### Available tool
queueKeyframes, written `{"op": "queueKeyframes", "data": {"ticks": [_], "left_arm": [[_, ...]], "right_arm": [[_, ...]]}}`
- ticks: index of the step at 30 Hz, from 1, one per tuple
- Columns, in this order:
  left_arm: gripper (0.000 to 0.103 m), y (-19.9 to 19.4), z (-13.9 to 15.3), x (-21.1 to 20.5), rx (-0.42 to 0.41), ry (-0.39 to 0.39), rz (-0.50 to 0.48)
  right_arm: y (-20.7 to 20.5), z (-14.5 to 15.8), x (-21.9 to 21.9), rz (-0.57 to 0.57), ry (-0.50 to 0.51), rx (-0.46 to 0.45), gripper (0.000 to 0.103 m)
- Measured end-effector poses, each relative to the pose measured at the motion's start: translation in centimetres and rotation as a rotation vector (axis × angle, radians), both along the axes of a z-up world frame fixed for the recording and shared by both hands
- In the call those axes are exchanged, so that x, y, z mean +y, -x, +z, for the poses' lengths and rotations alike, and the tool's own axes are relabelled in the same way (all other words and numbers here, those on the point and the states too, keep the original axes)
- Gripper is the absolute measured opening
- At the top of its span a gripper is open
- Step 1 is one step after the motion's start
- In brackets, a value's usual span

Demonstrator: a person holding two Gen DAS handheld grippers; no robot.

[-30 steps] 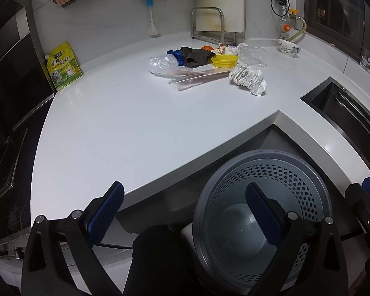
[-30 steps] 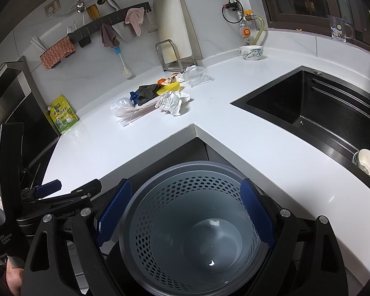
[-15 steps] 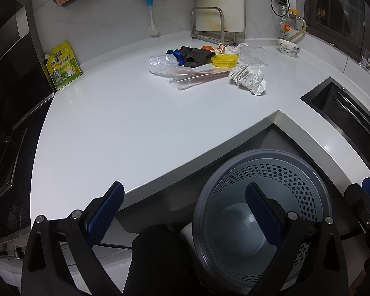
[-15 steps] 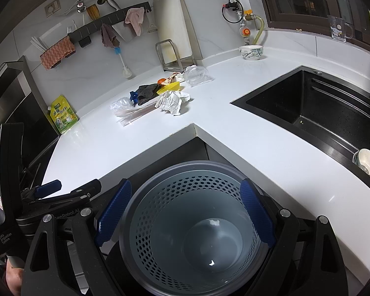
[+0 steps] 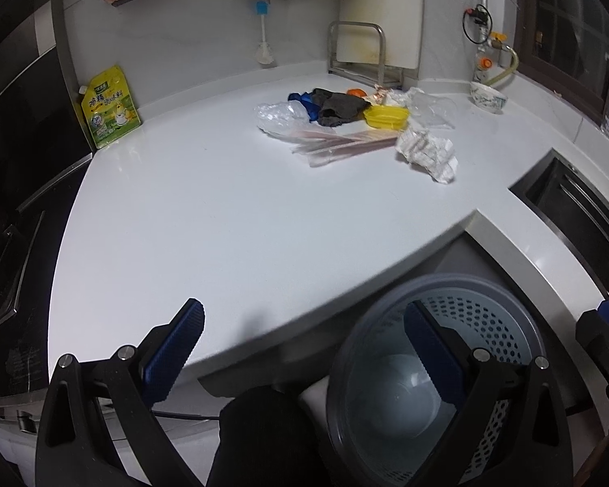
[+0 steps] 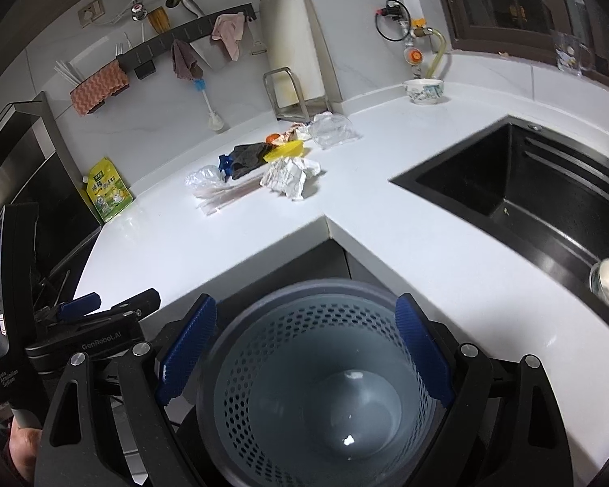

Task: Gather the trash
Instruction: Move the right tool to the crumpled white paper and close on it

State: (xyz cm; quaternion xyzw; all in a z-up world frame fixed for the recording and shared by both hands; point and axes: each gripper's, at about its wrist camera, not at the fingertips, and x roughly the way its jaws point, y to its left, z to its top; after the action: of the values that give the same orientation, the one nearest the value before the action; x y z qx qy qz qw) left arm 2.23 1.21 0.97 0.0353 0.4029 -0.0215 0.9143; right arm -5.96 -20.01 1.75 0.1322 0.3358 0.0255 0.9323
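Trash sits in one cluster on the white desk (image 5: pixel 223 211), up around 12 o'clock from both my grippers and well apart from them. Going left to right across it in my left view: a clear crumpled bag (image 5: pixel 280 115), a dark cloth (image 5: pixel 339 107) with a bit of blue beside it, long thin plastic sleeves (image 5: pixel 345 144) lying flat, a yellow lid (image 5: pixel 386 117), and a crumpled paper wad (image 5: pixel 426 152) nearest me.

All of it looks light and soft to me. I reckon the paper wad will crush easily, so I would pinch it across its middle; the flat sleeves look slippery and hard to get under, better taken at a raised end. The lid seems stiffer, best gripped by its rim.

My left gripper (image 5: pixel 300 349) is spread wide, holding nothing, over the desk edge. My right gripper (image 6: pixel 304 353) is also wide apart and empty, hovering above the grey perforated bin (image 6: pixel 316 389) at 6 o'clock, which holds only small white specks.
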Motion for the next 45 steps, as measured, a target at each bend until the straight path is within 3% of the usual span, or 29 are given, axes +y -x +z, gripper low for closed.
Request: {"op": "queueKeyframes", "data": {"ticks": [9,18,25,36,42,44,45], "left_arm": [[0.097,-5.4,1.3,1.5,-0.103,0.007,-0.003],[0.097,-11.5,1.1,1.4,-0.118,0.025,-0.053],[0.097,-14.3,0.4,0.9,-0.118,0.074,-0.076],[0.097,-16.2,-1.2,2.6,-0.077,0.11,-0.021],[0.097,-16.7,-1.4,2.9,-0.063,0.117,-0.016],[0.097,-16.7,-1.4,2.9,-0.064,0.114,-0.015],[0.097,-16.8,-1.4,2.9,-0.064,0.111,-0.013]], "right_arm": [[-7.5,0.1,-0.1,0.081,0.034,0.0,0.086],[-16.8,0.1,0.1,0.14,0.076,0.018,0.086],[-21.9,-1.6,1.7,0.202,0.117,0.051,0.086],[-27.1,-4.3,3.5,0.262,0.286,0.127,0.086],[-27.4,-4.6,4.0,0.282,0.306,0.117,0.085],[-27.2,-4.5,4.2,0.293,0.303,0.105,0.081],[-27.2,-4.5,4.3,0.298,0.302,0.103,0.069]]}}
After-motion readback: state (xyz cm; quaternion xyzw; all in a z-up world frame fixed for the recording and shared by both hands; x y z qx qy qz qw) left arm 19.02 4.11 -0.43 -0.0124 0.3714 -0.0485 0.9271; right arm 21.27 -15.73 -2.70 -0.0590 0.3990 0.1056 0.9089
